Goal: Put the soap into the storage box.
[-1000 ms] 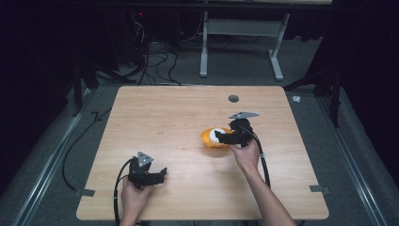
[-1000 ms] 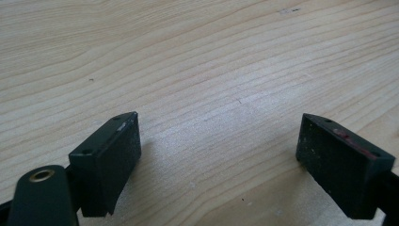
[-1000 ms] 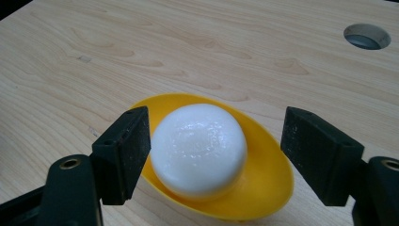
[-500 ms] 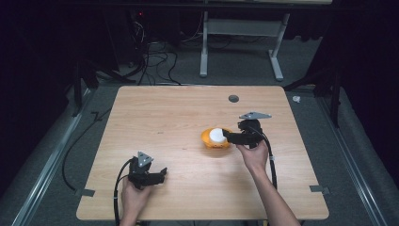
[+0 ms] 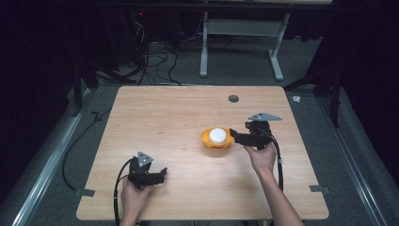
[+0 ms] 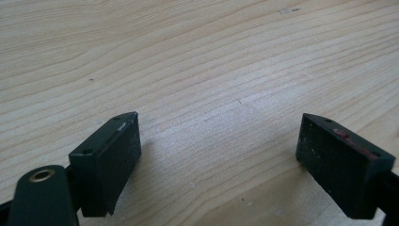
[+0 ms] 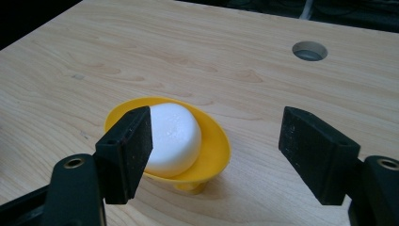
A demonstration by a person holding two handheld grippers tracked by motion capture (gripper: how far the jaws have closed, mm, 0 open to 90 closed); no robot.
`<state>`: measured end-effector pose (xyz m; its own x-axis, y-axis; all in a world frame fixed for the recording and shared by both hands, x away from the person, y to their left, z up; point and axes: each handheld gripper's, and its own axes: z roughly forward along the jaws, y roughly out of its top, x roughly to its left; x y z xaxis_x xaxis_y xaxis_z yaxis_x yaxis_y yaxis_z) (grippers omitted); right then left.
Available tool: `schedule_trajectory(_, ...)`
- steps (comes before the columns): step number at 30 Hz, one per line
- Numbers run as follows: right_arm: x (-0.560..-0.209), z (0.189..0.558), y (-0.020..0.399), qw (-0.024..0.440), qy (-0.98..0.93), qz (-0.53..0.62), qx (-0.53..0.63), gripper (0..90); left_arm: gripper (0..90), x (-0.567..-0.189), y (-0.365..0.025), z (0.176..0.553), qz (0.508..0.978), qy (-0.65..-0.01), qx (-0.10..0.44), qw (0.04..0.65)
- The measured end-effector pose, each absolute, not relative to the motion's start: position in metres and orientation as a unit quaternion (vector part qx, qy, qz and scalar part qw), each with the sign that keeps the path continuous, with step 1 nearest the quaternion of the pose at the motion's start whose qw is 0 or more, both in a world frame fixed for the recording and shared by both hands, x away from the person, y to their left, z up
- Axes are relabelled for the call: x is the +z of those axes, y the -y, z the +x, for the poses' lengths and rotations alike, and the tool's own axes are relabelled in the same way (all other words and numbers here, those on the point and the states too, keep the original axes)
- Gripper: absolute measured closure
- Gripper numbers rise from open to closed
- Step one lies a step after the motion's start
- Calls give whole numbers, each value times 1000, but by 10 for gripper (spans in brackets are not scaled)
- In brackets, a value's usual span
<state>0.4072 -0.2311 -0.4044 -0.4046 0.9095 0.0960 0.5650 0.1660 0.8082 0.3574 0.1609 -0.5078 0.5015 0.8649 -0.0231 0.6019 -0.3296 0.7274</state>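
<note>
desk (image 5: 179,122): light wood top, with a round cable hole (image 5: 233,98) near the far edge

bowl (image 5: 217,139): small yellow one on a little foot, sitting right of the desk's middle, upright

white thing (image 5: 218,135): a smooth, round white puck, maybe soap, can't say for sure. It lies inside the bowl and pokes up over the rim

right gripper (image 5: 235,137): jaws spread wide, nothing between them. In the high view the tips sit just beside the bowl's right edge. In the right gripper view the bowl (image 7: 207,141) lies behind the left-hand jaw and partly in the gap; can't tell if the jaw touches the rim

left gripper (image 5: 161,172): down at the near-left of the desk, well apart from the bowl. Jaws wide apart, just bare wood (image 6: 211,94) between them, holding nothing
</note>
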Motion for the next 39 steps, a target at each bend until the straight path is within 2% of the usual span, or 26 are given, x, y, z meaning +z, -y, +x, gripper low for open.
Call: schedule_trajectory(39,-403,376,265,234,-710,513,422,288,148,-508,-161,357,794,-461,189,348)
